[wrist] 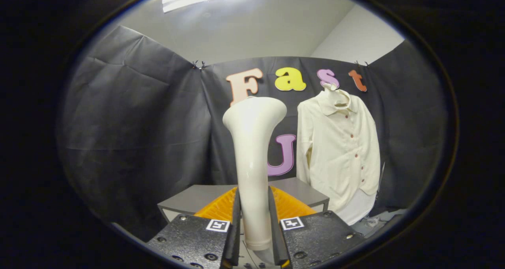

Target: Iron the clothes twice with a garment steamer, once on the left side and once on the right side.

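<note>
My gripper is shut on the handle of a white garment steamer, which stands upright between the fingers with its flared head at the top. Beyond it and to the right hangs a cream button-up shirt against the booth wall, its collar up on a hanger and its buttoned front facing me. The steamer's head is well short of the shirt and off to its left.
A grey table stands below and ahead of the fingers, with an orange ribbed thing lying on it just behind the steamer's handle. Black cloth walls close the booth on the left, back and right.
</note>
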Demonstrator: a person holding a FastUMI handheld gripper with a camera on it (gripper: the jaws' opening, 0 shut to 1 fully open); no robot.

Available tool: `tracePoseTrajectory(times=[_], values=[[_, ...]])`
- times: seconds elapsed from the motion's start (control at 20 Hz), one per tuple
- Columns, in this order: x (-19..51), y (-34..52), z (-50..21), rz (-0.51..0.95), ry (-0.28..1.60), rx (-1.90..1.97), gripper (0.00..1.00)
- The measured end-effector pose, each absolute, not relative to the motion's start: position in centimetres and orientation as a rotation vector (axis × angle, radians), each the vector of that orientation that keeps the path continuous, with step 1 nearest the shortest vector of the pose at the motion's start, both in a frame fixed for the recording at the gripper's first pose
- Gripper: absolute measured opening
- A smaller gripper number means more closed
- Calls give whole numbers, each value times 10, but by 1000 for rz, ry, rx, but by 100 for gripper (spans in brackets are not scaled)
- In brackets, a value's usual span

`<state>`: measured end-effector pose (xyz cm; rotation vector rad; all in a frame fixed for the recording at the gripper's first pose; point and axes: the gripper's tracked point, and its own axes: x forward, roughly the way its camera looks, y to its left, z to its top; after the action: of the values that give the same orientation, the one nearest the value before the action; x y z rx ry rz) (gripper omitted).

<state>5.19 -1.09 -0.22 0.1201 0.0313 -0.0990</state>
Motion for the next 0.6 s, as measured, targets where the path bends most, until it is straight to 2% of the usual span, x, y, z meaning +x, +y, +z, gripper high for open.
tracePoseTrajectory(times=[0.6], values=[[57, -18, -14, -113, 52, 142, 32]])
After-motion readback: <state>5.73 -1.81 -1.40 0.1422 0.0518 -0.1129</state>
